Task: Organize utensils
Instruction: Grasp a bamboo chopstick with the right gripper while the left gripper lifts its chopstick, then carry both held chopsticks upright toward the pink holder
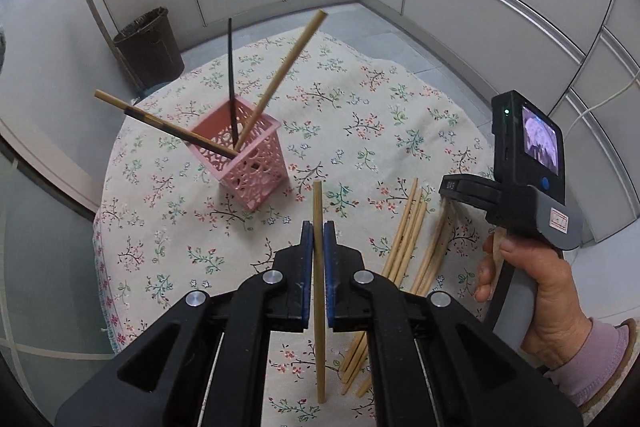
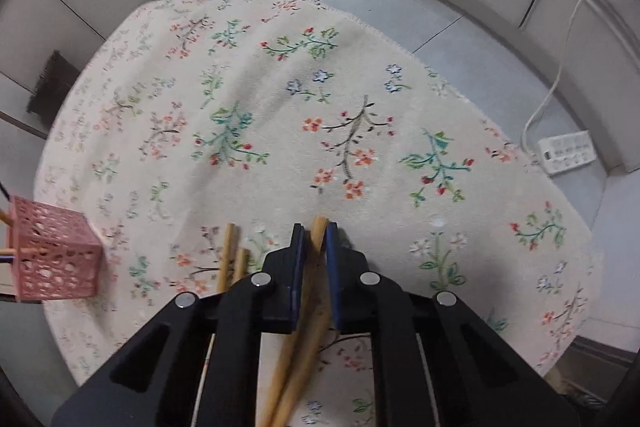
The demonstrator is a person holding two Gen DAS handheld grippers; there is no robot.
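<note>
A cream tablecloth (image 1: 360,99) printed with small red, pink, blue and green flower sprigs. A pink holder (image 1: 250,163) with lacy cut-out walls. Pale tan wooden chopsticks (image 1: 408,227); one in the holder is black (image 1: 231,67), another tan with black bands (image 1: 160,123). Black grippers with blue pads (image 1: 307,267). A lilac sleeve (image 1: 592,359).
</note>
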